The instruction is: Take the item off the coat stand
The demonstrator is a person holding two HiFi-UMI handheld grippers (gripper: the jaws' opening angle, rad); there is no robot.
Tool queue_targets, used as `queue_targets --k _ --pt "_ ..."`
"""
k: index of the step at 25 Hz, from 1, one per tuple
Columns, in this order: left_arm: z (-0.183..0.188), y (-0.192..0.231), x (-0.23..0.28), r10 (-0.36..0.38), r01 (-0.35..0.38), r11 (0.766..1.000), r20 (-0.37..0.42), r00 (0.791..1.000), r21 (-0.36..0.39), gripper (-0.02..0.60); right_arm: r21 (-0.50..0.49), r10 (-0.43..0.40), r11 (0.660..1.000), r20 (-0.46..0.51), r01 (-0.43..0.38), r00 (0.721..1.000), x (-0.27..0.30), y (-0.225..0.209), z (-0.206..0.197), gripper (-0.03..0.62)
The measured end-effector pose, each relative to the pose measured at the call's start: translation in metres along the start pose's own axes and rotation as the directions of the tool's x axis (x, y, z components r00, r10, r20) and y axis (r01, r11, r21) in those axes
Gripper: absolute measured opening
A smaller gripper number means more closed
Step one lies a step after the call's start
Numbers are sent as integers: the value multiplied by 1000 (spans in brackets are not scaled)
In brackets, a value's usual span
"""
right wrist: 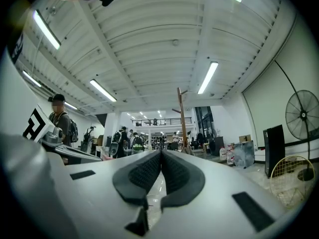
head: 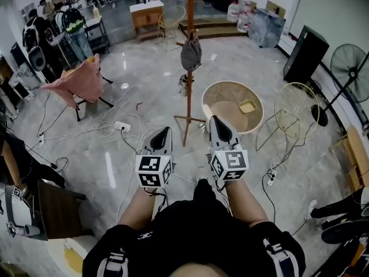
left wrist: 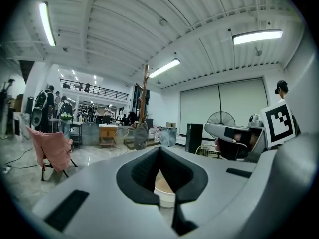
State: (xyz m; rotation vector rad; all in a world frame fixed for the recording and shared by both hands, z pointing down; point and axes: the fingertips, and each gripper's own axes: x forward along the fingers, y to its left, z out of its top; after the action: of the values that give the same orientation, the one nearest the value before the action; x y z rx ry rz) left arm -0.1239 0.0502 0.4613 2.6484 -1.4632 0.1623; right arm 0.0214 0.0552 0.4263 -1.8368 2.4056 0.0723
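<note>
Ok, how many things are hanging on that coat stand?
1: a grey item hangs partway up the coat stand; higher up it looks bare, though something small could be hidden.

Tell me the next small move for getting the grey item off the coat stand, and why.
Probably carry the right tool forward toward the grey item. It hangs from a peg on the coat stand, well beyond the tool, whose jaws are together and empty, so nothing can be gripped from here.
</note>
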Motion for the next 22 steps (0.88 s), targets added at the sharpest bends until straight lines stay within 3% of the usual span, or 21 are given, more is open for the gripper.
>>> queue_targets --k 8,22 --pt "13 50 122 40 -39 999 -16 999 11 12 10 1 1000 -8 -1 1000 127 -67 -22 14" --pt "67 105 375 107 -107 994 -49 993 5 12 28 105 994 -28 -104 994 355 -209 -31 14"
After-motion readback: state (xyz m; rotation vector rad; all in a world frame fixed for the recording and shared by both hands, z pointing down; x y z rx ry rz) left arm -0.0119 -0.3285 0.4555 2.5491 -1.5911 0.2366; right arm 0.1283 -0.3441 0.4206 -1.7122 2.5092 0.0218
